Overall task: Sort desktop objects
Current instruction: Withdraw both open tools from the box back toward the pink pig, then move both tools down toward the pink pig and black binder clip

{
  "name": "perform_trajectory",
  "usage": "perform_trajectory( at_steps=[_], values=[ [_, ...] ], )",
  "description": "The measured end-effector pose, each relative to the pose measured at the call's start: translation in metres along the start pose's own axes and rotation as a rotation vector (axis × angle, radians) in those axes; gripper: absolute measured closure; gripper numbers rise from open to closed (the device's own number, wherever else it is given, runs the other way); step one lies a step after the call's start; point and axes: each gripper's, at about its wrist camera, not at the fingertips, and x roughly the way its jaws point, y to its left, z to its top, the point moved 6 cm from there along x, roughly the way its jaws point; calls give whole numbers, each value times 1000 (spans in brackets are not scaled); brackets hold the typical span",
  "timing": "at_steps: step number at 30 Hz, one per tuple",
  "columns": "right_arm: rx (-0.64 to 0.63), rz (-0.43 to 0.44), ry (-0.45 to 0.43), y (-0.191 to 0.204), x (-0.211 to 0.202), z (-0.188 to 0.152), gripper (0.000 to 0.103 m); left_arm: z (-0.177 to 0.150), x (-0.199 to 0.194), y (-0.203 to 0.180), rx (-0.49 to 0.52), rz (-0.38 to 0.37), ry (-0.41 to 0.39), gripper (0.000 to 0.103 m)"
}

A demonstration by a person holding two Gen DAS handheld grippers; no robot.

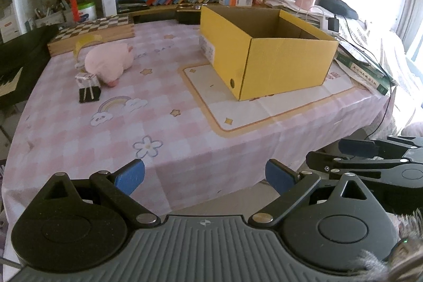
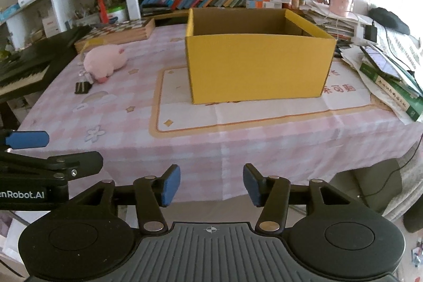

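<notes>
From my feed, the yellow box (image 2: 259,68) hides its own floor behind its near wall, so I can't tell what's inside. The pink plush (image 1: 109,62) covers part of a small wrapped item (image 1: 86,79), too small to identify. The piano keyboard (image 1: 10,81) is cut off at the left edge.

Tablecloth (image 1: 79,139): pink-white check, printed with rainbow, clouds, stars, white flower.
Placemat (image 1: 238,107): cream, orange border.
Cardboard box (image 1: 285,65): yellow outside, brown inside.
Plush toy (image 1: 108,62): pale pink.
Binder clip (image 1: 90,94): black, silver handles.
Chessboard box (image 1: 92,31): dark-light chequer top, wooden sides.
Left gripper (image 1: 205,177), right gripper (image 2: 211,184): black, blue pads.
</notes>
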Motion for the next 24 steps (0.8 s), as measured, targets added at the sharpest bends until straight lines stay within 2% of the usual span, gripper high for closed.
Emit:
perform_trajectory(
  at_steps=[13, 24],
  values=[
    [-52, 61, 9, 39, -1, -7, 49, -20, -20, 36, -53, 57, -1, 5],
    [-110, 111, -2, 78, 3, -2, 49, -24, -30, 71, -100, 109, -17, 5]
  ],
)
